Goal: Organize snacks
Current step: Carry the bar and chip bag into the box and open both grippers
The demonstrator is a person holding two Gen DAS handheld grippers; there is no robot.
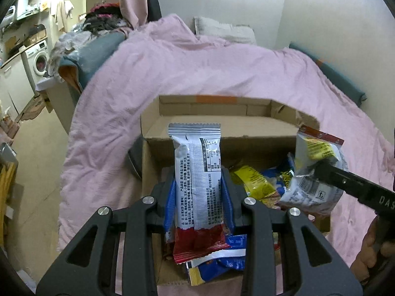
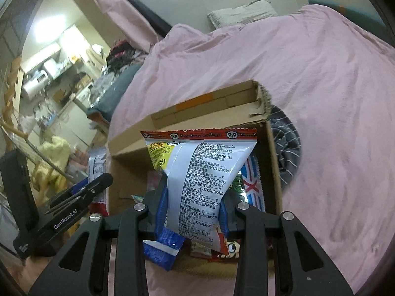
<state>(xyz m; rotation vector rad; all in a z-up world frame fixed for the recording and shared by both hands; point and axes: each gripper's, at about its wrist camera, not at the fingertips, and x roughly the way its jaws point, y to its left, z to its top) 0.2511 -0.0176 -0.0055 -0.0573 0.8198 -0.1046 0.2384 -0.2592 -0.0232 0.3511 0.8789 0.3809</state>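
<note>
Above an open cardboard box [image 1: 259, 145] on a bed draped in a pink quilt [image 1: 197, 74], two packets held up, one per gripper. In the left wrist view, left gripper [image 1: 197, 197] with jaws closed on a long silver packet [image 1: 197, 172], printed back facing the camera, red band at its lower end, crimped top edge standing upright over the box. Under it, inside the box, blue, yellow and white wrappers [image 1: 256, 185] lying loose in a heap. At right in the same view, right gripper [image 1: 321, 170] reaching in from the side, clamped on a puffy white bag [image 1: 313, 172] with a red top seal and a yellow patch, held over the box's right side.

In the right wrist view, right gripper [image 2: 195, 204] squeezing that white bag [image 2: 202, 180] at its lower half, black print down its back, red seal strip uppermost and slightly tilted. Beneath, the box [image 2: 274, 172] with a blue wrapper [image 2: 163, 249] and a flag-patterned packet [image 2: 254, 185] showing inside. Left gripper [image 2: 84, 192] visible at the left edge, the silver packet [image 2: 97, 162] partly seen beyond it. Just beside the box's right wall, a dark striped cloth [image 2: 286, 148] on the quilt [image 2: 321, 86]. Farther back, a grey pillow [image 2: 242, 12] against the wall.
</note>
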